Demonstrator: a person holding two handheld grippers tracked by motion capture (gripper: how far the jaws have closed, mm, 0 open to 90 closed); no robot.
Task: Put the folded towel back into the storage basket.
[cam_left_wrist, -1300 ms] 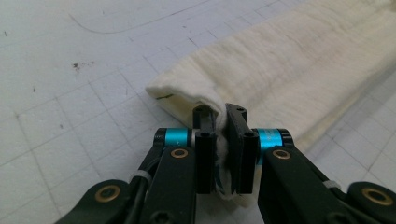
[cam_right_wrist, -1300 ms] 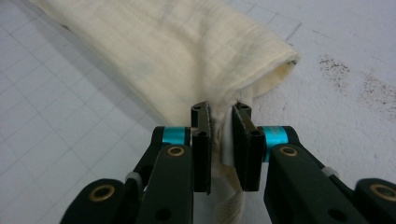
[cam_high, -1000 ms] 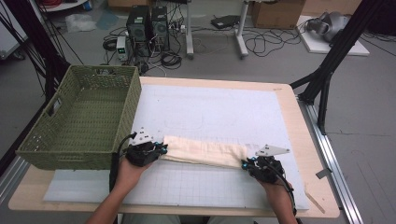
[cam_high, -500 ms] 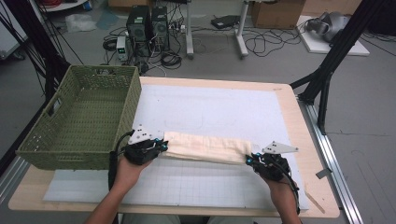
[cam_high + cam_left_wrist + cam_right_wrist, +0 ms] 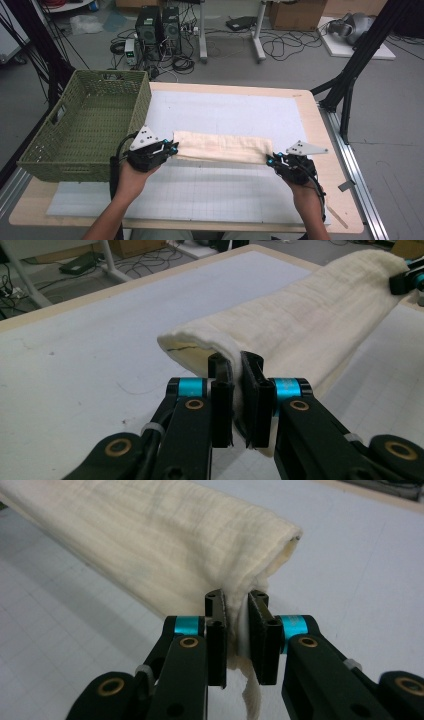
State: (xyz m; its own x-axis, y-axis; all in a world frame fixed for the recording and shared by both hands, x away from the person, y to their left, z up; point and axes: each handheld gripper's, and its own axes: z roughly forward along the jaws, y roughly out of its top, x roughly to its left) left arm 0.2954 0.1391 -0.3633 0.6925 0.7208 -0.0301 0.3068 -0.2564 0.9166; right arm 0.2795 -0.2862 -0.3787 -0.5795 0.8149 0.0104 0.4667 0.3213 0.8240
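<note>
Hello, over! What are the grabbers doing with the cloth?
Left gripper and right gripper shut on cloth ends. Cloth folded, stretched between them. Green basket at left, nothing blocking.

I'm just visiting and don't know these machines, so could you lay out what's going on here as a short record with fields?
Work in hand: a folded cream cloth held stretched between two hand-held grippers
Left gripper: fingers shut on the cloth's left end
Right gripper: fingers shut on the cloth's right end
Cloth state: folded into a long band, with shadow on the mat below it
Surface: white mat on a wooden table
Nearby: green woven basket at the table's left, nothing visible inside
</note>
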